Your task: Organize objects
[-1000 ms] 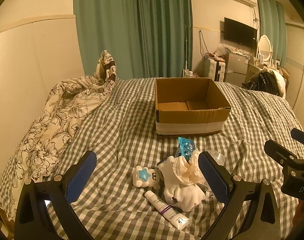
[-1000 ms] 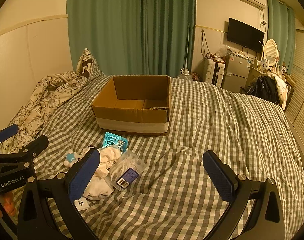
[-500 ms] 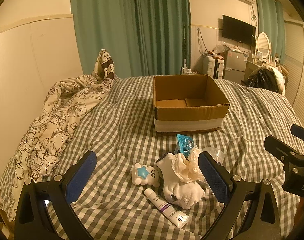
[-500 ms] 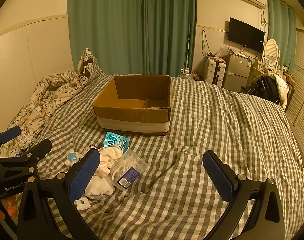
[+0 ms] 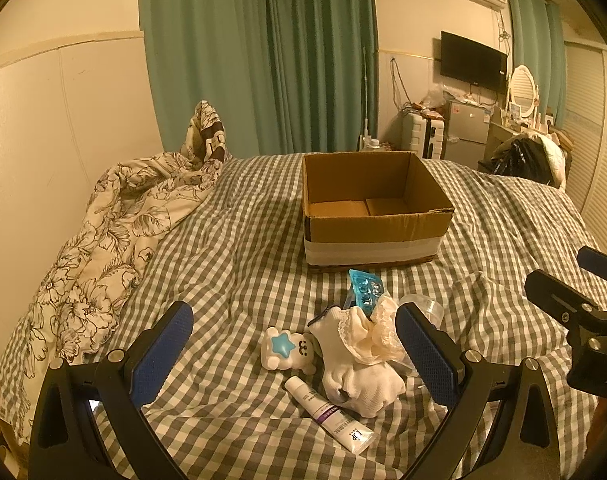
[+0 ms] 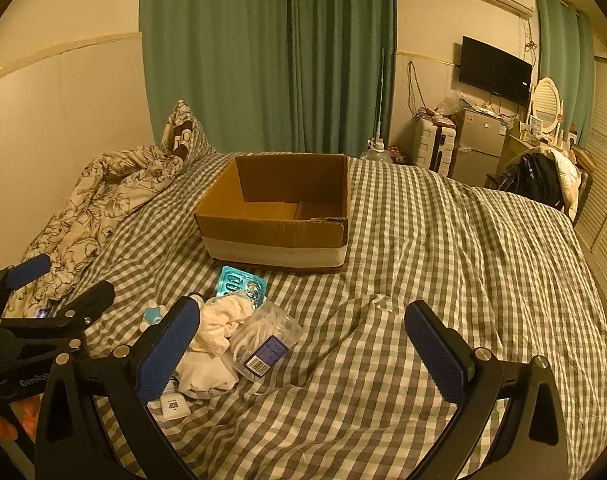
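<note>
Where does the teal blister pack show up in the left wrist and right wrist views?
Left wrist: the teal blister pack lies right of centre, just in front of the cardboard box, behind the white cloth pile.
Right wrist: the pack lies left of centre, by the box's near wall.
Shared landmark: the cardboard box.

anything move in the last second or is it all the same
Only the view shifts a little; nothing was gripped or released. Both tongs, left and right, stay open above the bed. The cardboard box, white socks, tube and blister pack lie unmoved.
</note>
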Motion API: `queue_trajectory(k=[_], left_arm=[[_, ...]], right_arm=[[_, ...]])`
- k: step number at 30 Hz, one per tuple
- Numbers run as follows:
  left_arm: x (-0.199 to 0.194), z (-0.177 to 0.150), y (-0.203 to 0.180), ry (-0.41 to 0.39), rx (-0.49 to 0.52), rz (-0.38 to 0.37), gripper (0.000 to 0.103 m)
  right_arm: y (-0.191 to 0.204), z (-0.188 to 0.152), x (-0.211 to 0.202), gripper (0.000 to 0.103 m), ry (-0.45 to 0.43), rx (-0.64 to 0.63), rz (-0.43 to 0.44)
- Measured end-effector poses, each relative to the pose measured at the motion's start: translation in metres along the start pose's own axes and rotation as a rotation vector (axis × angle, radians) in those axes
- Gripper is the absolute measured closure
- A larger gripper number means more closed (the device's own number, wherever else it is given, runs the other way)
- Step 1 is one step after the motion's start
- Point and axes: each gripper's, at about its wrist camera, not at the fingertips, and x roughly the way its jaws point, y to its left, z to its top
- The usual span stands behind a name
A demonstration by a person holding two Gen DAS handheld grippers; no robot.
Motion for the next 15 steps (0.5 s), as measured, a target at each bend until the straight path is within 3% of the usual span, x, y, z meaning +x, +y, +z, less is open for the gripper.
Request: queue_trajectory(k=[8,13,15], left_arm=[[-0.017,0.008,0.001,-0.04,0.007,-0.011,0.0],[-0.02,0.01,0.006,-0.046,0.01,0.013,0.0],[-0.014,0.007,0.008,-0.029,0.004,0.018,0.0]], right_arm=[[0.006,0.012,-0.033,0.0,0.008,0.015,0.013],[0.009,0.018,-0.044,0.0,0.049,0.05,0.069],[0.013,0.015,-0.037,0.0,0.058,0.028,0.037]])
